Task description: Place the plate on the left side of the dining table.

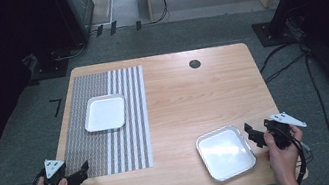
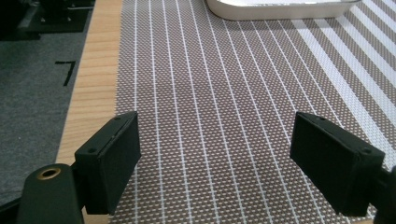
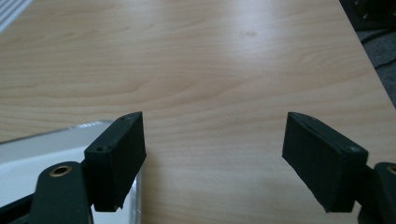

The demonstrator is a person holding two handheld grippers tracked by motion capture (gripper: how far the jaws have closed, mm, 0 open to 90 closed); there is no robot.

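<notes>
A white square tray point(image 1: 104, 113) lies on a grey-and-white striped placemat point(image 1: 111, 147) on the table's left half; its near rim also shows as the white tray point(image 2: 280, 9) at the top of the left gripper view. A shiny metal tray point(image 1: 225, 152) rests on bare wood near the front right; its corner, the metal tray point(image 3: 28, 154), sits under the right gripper's left jaw. My left gripper point(image 1: 83, 169) hovers open over the placemat's front left corner, nothing between its jaws point(image 2: 215, 158). My right gripper point(image 1: 250, 135) stands open just right of the metal tray, empty point(image 3: 215, 154).
The wooden table point(image 1: 188, 93) has a round black cable hole point(image 1: 194, 64) near its far edge. Grey carpet, cables and dark equipment stands surround the table. The table's right edge point(image 3: 373, 79) runs close to my right gripper.
</notes>
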